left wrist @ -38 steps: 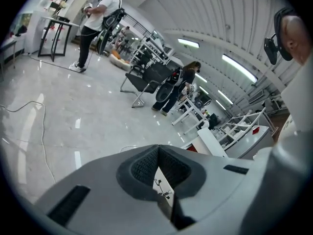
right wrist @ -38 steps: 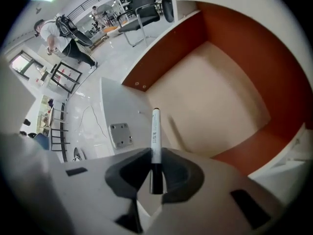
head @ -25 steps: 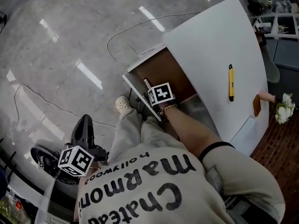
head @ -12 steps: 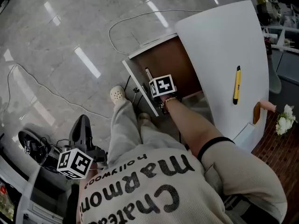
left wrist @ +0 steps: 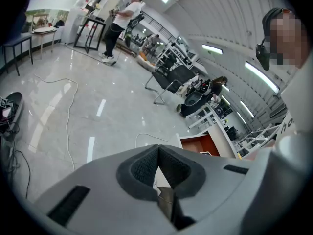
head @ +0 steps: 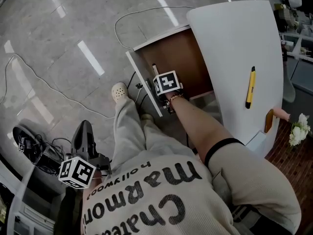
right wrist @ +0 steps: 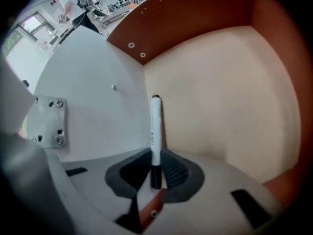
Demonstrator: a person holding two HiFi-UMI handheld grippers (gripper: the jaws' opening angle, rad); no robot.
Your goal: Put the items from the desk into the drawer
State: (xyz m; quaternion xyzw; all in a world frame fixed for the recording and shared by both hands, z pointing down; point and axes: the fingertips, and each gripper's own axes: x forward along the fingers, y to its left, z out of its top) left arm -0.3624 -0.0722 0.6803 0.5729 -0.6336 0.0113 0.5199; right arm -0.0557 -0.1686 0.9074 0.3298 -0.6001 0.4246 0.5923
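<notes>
Deeper into the drawer (right wrist: pixel 234 82) sank the right gripper (right wrist: pixel 155 173), clamped on the dark end of a seemingly light, stiff pen (right wrist: pixel 155 131); the left gripper (left wrist: pixel 157 168) had its jaws together, empty.

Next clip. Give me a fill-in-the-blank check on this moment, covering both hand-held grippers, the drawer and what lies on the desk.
1. The right hand-held gripper is shut on a white marker whose gripped end is ___.
2. That marker hangs inside the open ___.
3. The slim tool lying on the white desk is ___ in colour.
4. The left hand-held gripper has its jaws together and holds ___.

Missing words: black; drawer; yellow; nothing.
</notes>
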